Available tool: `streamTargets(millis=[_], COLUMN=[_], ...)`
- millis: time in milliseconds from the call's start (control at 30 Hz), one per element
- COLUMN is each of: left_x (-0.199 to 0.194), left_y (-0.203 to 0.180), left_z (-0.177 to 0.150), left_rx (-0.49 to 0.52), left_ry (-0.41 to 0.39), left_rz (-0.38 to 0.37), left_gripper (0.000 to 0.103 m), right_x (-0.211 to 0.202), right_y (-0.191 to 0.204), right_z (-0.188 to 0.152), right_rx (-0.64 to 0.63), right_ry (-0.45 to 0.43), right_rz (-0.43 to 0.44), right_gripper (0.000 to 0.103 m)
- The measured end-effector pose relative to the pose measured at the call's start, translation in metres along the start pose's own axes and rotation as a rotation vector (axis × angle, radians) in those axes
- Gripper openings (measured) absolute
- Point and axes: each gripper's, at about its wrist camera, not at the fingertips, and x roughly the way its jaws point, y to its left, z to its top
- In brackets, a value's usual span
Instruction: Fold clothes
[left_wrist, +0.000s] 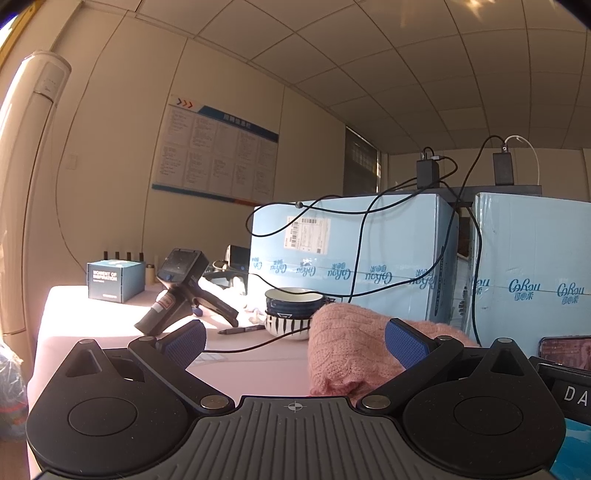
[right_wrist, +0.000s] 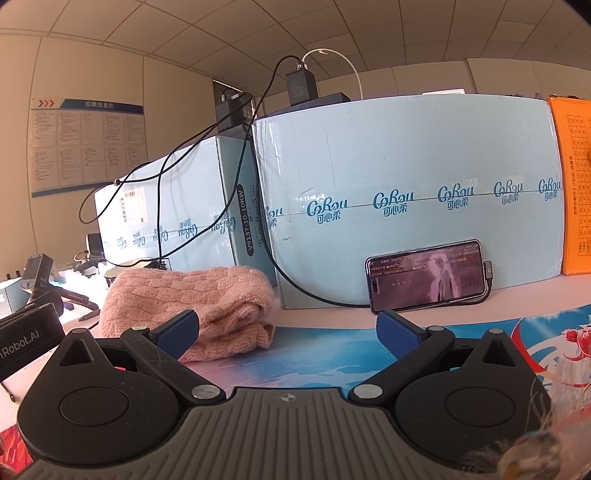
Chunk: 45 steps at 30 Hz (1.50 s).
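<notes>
The left gripper (left_wrist: 295, 341) hangs above the bench (left_wrist: 258, 365) with its jaws wide apart and nothing between them; the right gripper (right_wrist: 288, 332) is likewise spread and empty. The pink knitted sweater (right_wrist: 192, 310) lies folded into a thick bundle at the back of the bench, just in front of the pale blue cartons (right_wrist: 406, 199) and partly on the edge of the printed blue mat (right_wrist: 332, 354). In the left wrist view it sits beside the right-hand pad of that gripper, near a stack of bowls (left_wrist: 291, 310), with a pen (left_wrist: 240, 329) and a black handheld device (left_wrist: 184, 288) further off. A phone (right_wrist: 426, 275) leans against the carton, well to the right of the sweater.

Judging by the compact shape, this garment looks already folded and set aside, so the step in hand is probably the gap between items: both grippers free and level, neither touching cloth. A furry edge (right_wrist: 517, 458) shows at the lower right of the right wrist view; whether it is the next garment cannot be told. The next move would call for finding another piece, bringing it onto the mat, and spreading it flat while keeping clear of the trailing black cables (right_wrist: 295, 288).
</notes>
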Motion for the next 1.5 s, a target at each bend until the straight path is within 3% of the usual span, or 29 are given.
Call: streamTargets(millis=[1000,1333,1500], left_x=[-0.003,-0.001,-0.006], left_y=[0.002,0.004,-0.001], left_z=[0.0,0.001,0.004], left_rx=[-0.01,-0.023,-0.018], left_ry=[0.0,0.015,0.04], left_rz=[0.009,-0.048,-0.133], left_gripper=[0.103,0.103,0.103], right_x=[-0.016,-0.024,-0.036], right_y=[0.008,0.009,0.0], right_z=[0.0,0.005,0.009], right_rx=[-0.051,-0.06,-0.02], right_ry=[-0.074,-0.06,-0.015], right_rz=[-0.017,-0.01,-0.022], right_gripper=[0.103,0.103,0.103])
